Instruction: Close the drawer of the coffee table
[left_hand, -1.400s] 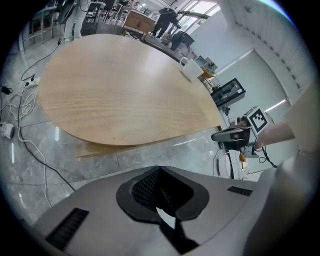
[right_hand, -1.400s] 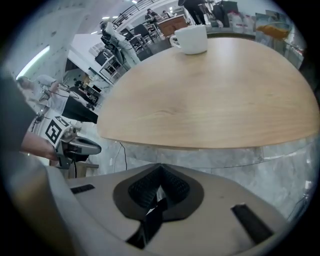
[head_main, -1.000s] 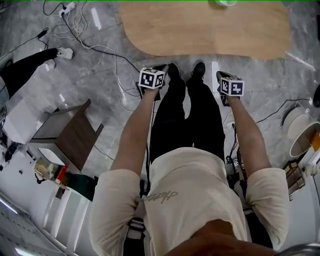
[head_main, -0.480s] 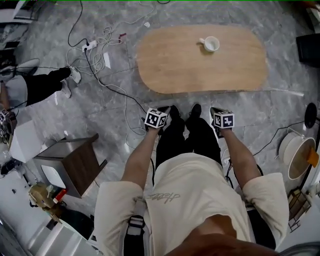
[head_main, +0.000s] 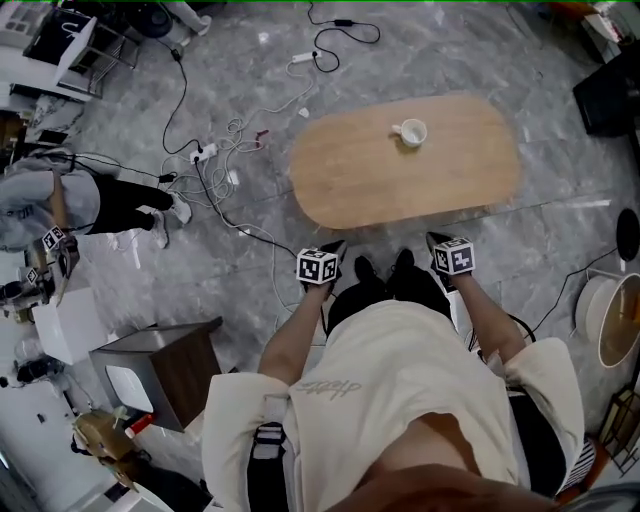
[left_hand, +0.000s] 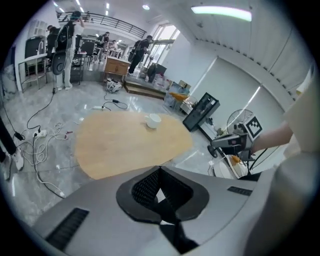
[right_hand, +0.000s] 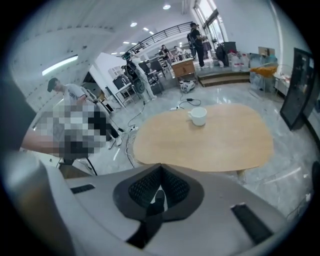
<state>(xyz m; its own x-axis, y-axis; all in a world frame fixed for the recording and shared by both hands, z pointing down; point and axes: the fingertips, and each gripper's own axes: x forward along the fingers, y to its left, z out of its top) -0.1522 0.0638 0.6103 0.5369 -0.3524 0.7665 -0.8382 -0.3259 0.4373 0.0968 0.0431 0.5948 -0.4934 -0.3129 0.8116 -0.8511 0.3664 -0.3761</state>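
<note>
Right, standing at the near long edge of the coffee table (head_main: 405, 165), a wood-topped oval on the grey marble floor (head_main: 250, 260); its drawer can't be made out from any of my views. Left gripper (head_main: 328, 250) and right gripper (head_main: 438, 243) are both held out in front of me, pointing twd the table, just short of its edge, not touching it, one either side of my shoes (head_main: 385, 268). L cam: black ribbed pads (left_hand: 145, 187) pressed together in a V w/ only a sliver of light btw them, nothing pinched in there. R cam: same, pads (right_hand: 172, 187) closed on each other, empty. So both tools are closed on nothing. On the tabletop, twd the far side and about mid-length, sits a white cup (head_main: 410, 132), handle pointing to my left. From the L cam the right gripper shows off to the side w/ its marker cube (left_hand: 253, 127) up top. Floor left of the table has a tangle of cables (head_main: 225, 150) and a power strip (head_main: 205, 153). Farther left another person (head_main: 60, 200) in grey top and dark trousers. Near my left side, well apart from the table, a dark brown cabinet (head_main: 170, 365). A black monitor (head_main: 605, 95) stands past the table's right end.
</note>
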